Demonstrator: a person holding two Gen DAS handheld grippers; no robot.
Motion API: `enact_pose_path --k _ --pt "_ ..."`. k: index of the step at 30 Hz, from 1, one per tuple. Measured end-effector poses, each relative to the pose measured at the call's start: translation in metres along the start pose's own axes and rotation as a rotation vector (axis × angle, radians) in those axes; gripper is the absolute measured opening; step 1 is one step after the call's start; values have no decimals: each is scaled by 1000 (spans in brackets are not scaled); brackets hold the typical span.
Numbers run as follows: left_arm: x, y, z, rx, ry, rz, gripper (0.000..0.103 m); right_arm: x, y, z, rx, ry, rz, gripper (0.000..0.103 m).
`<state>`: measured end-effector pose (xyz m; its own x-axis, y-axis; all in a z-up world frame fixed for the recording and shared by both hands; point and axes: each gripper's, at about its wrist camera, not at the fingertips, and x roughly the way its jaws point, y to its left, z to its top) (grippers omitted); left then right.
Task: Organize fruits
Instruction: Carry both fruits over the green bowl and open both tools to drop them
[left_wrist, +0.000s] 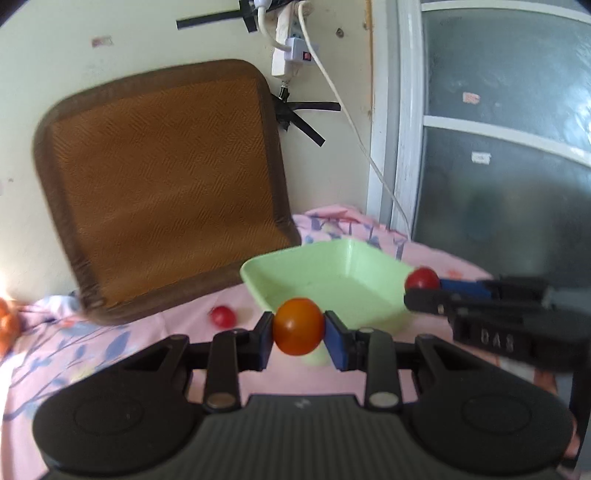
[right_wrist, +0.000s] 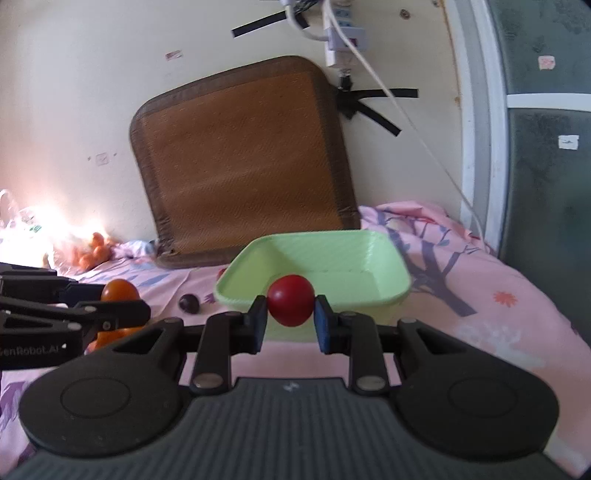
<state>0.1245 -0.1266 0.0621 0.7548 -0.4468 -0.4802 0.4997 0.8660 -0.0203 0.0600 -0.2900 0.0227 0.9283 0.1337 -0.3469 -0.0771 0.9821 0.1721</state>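
My left gripper (left_wrist: 298, 328) is shut on an orange tomato (left_wrist: 298, 321), held above the pink sheet just in front of the pale green bowl (left_wrist: 343, 269). My right gripper (right_wrist: 290, 314) is shut on a red tomato (right_wrist: 290, 297), in front of the near rim of the same bowl (right_wrist: 332, 258). The bowl's inside shows nothing in it. In the left wrist view the right gripper (left_wrist: 423, 286) comes in from the right with its red tomato (left_wrist: 422, 277) at the bowl's right corner. In the right wrist view the left gripper (right_wrist: 122, 301) shows at the left with the orange tomato (right_wrist: 119, 290).
A small red fruit (left_wrist: 222, 316) and a dark fruit (right_wrist: 189, 302) lie on the flowered pink sheet (right_wrist: 498, 295) left of the bowl. Several orange fruits (right_wrist: 94, 251) sit in a plastic bag at far left. A brown cushion (right_wrist: 243, 162) leans on the wall behind. A glass door (left_wrist: 498, 147) is at right.
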Motion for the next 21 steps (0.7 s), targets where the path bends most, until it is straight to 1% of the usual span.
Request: enact_pose_path --k 2,5,10,13,14,17,21 --pt "23 -2 11 -24 22 -9 29 10 -9 4 8 -4 -27 30" --pt "52 -8 17 -19 51 -6 29 21 -18 4 -2 -2 -66 30" --pt "80 -13 9 -12 110 -3 30 34 -28 -1 5 8 -84 30" --pt "87 -15 3 -1 132 1 31 34 -23 -2 -21 -7 -97 31" --pt "87 -16 1 12 120 8 31 35 -22 -3 -28 -9 -102 31" --pt "86 -16 2 15 112 10 40 38 -21 -4 -44 -18 -114 31" --pt "73 -13 4 1 91 20 41 37 -22 -5 -34 -33 -113 32"
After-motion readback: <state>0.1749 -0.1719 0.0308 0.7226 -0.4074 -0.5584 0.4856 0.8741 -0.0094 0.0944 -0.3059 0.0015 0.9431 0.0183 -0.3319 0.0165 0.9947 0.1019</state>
